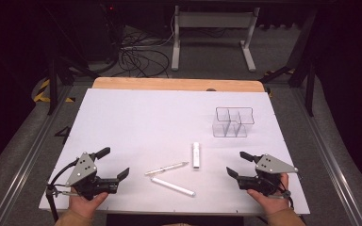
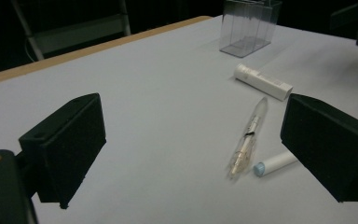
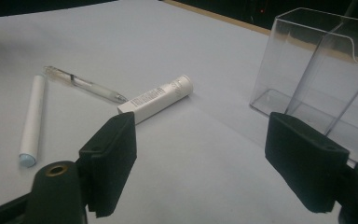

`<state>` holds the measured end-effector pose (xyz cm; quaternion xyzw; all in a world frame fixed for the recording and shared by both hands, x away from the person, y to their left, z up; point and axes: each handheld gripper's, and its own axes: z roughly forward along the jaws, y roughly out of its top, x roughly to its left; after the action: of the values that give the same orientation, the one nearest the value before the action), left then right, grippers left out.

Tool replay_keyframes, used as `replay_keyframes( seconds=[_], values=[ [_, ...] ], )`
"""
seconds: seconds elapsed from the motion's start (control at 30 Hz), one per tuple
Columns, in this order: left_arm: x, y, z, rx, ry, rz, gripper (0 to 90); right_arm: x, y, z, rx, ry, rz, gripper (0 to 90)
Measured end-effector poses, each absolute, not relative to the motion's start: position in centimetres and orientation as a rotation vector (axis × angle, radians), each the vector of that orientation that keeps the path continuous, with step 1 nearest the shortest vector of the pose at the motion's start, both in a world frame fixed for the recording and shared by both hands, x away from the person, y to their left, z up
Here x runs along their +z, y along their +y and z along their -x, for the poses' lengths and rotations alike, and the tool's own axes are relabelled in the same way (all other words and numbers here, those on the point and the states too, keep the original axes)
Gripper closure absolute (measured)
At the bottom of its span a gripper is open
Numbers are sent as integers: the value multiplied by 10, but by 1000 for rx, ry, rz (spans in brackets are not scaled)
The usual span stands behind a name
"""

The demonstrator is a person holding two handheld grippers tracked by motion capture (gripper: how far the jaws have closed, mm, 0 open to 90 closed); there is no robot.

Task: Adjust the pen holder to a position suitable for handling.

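Both grippers gape, holding nothing — left gripper left of the clear pen, right gripper right of it (white tube between).

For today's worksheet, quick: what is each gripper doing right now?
Left gripper: open, holding nothing.
Right gripper: open, holding nothing.

Clear pen laid slantwise mid-bench, white marker just beside it, white tube set near, all flat.
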<state>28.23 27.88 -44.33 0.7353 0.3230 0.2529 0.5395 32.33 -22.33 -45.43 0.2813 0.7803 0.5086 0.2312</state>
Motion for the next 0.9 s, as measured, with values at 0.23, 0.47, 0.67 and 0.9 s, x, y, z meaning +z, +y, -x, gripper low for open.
replay_keyframes(
  seconds=[0.23, 0.47, 0.67, 0.9],
  values=[
    [-440, 278, -283, 601, 754, -1753, 78, -455, -223, -323, 1400, 2149, -779, 255],
    [-432, 268, -285, 656, 714, -1827, 78, -456, -223, -323, 1403, 2157, -780, 255],
    [-426, 260, -290, 613, 684, -1854, 78, -456, -222, -323, 1397, 2161, -784, 255],
    [-419, 251, -302, 528, 680, -1861, 85, -457, -223, -322, 1397, 2161, -786, 255]
  ],
)
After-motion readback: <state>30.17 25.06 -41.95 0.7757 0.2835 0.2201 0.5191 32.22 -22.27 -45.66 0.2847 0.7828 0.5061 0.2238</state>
